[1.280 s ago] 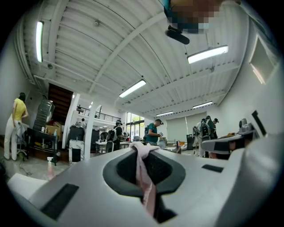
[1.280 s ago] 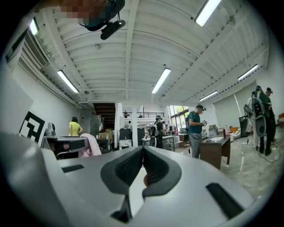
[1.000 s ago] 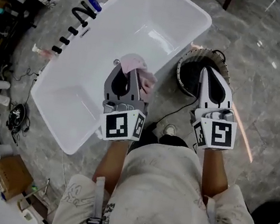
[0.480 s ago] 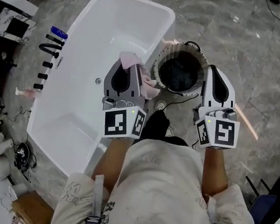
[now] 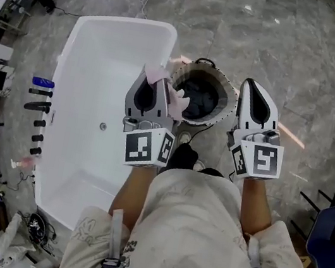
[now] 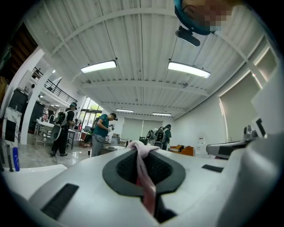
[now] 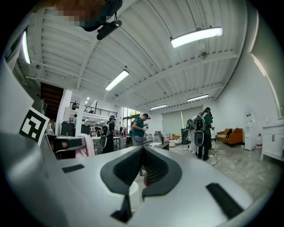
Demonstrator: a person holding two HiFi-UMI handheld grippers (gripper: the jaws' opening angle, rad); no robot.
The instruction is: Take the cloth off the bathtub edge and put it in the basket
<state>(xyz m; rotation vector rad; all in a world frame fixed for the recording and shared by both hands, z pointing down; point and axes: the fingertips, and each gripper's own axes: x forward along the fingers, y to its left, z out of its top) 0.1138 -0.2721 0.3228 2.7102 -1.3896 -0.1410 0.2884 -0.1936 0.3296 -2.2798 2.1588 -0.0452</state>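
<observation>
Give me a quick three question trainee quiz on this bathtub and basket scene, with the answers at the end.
1. On the right claw, are the jaws apart or together?
2. True or false: the pink cloth lies loose on the edge of the bathtub, with no claw on it.
3. What grips the cloth? A. the left claw B. the right claw C. nothing

Key:
1. Together, with nothing between them.
2. False. It is clamped in a claw, close by the rim of the basket.
3. A
</observation>
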